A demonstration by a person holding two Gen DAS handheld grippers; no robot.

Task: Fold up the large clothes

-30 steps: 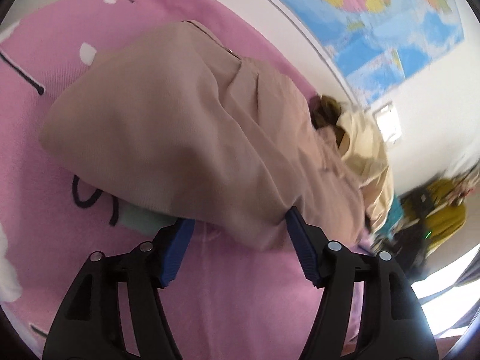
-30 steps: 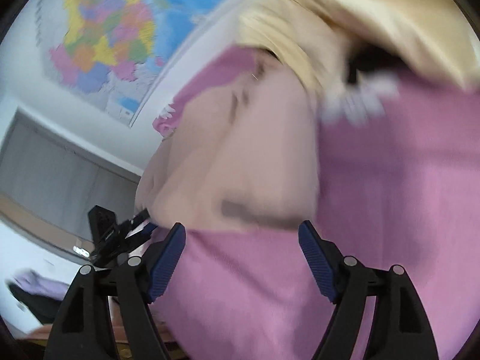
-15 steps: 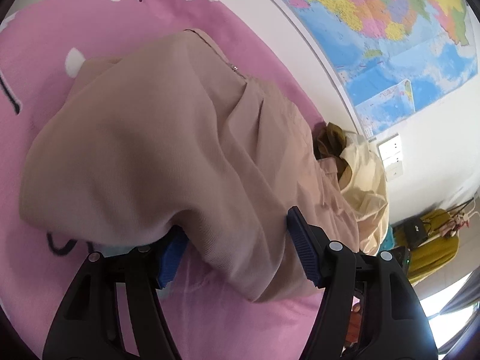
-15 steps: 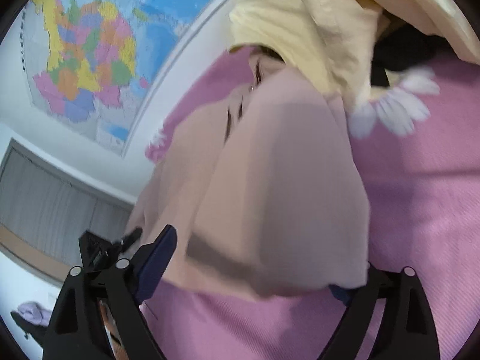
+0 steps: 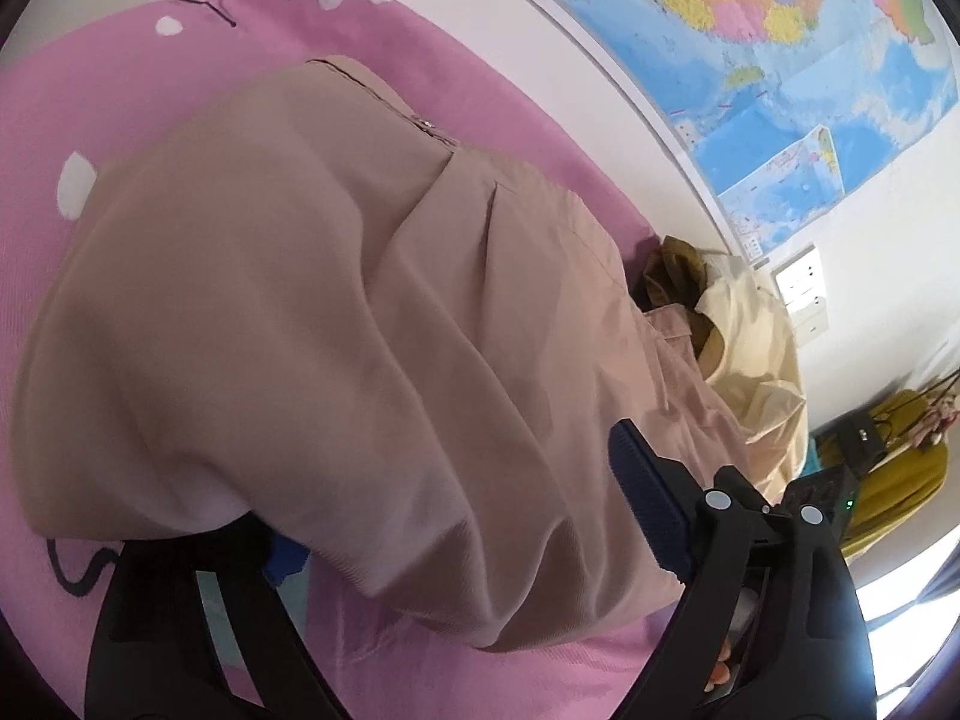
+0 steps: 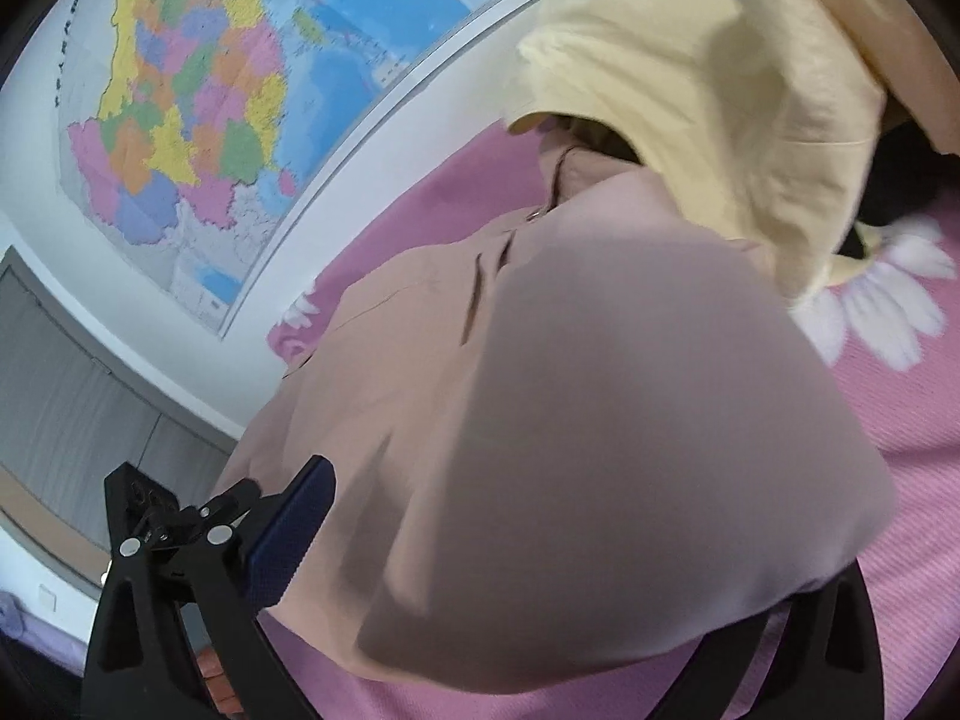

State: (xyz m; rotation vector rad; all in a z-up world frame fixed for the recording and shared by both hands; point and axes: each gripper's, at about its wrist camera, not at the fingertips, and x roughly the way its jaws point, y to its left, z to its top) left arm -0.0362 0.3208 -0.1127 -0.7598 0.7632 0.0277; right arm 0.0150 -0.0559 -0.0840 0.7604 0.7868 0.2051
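Your left hand-held gripper [image 5: 456, 516] has its jaws spread wide and has just been opening further; the beige garment [image 5: 360, 324] bulges between them. The blue pad [image 5: 645, 498] at 4 o'clock stands against the cloth's edge, while the other finger is buried under the fold at 7 o'clock, so you cannot tell whether anything is actually pinched. Your right hand-held gripper [image 6: 540, 558] is also spread wide, its jaws having just eased slightly inward. One blue pad [image 6: 288, 534] shows at 8 o'clock, beside the cloth, and the other finger lies hidden beneath the fabric at 4 o'clock.

The garment lies on the pink bedsheet [image 5: 150, 54], folded into a thick bundle. In the left wrist view its long axis runs from 10 o'clock to 5 o'clock, with the seamed edge and small metal fastener [image 5: 427, 125] up at 11 o'clock. In the right wrist view it runs from 7 o'clock towards 1 o'clock.

Only the left view gives you the socket plate [image 5: 804, 294] on the wall and the mustard-yellow object [image 5: 894, 480] at 3 o'clock. Only the right view gives you the grey panelled door [image 6: 72, 384] at 9 o'clock and the large white daisy print [image 6: 888, 300] at 2 o'clock. Both show the wall map [image 6: 198, 96] and the pale yellow garment [image 6: 720, 78] heaped against the beige one's far end.
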